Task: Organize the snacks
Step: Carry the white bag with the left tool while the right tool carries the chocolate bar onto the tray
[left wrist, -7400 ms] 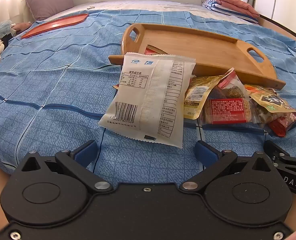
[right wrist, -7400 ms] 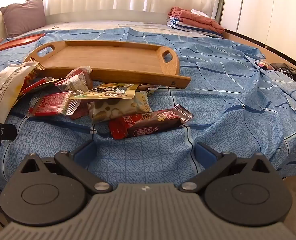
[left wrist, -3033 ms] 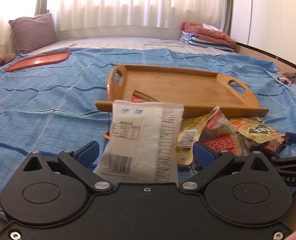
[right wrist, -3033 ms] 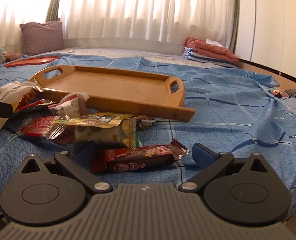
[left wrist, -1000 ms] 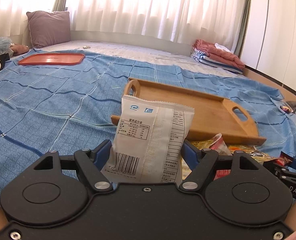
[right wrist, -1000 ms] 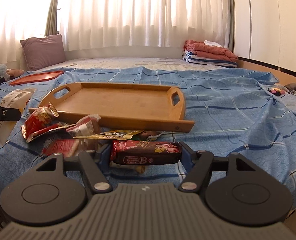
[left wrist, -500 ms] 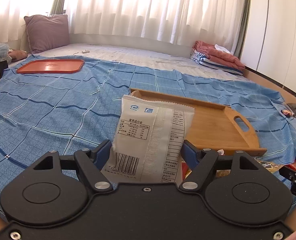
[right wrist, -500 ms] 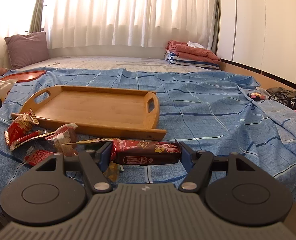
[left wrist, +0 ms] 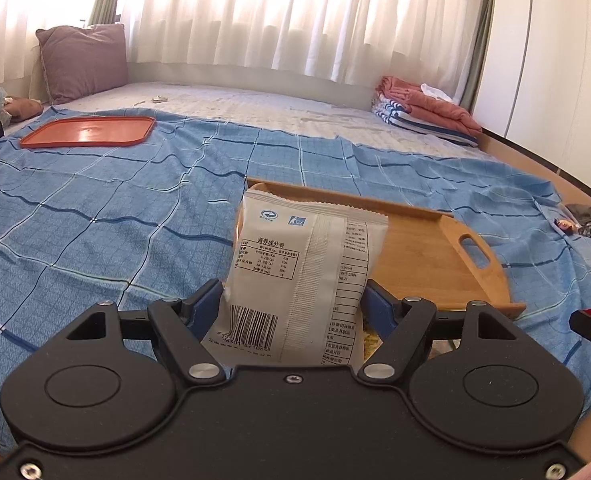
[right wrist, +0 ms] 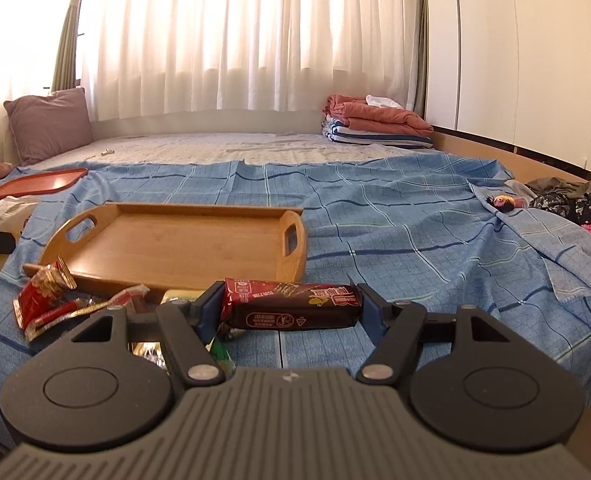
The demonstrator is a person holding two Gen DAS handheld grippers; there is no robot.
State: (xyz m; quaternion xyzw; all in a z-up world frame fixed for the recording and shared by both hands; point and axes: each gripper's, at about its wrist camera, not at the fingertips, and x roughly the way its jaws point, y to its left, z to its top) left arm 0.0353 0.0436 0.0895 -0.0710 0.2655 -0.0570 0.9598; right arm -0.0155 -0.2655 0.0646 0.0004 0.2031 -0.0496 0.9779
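From the left wrist we see our left gripper pinching a white pouch upright, lifted above the blue bedspread, with the wooden tray behind it.

From the right wrist, our right gripper clamps a brown bar crosswise, held off the bedspread in front of the tray's near edge. Loose red packets lie beside the tray's near left corner.

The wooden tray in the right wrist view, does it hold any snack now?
No. The wooden tray shows only bare wood inside, and the loose snacks lie on the blue sheet before it.
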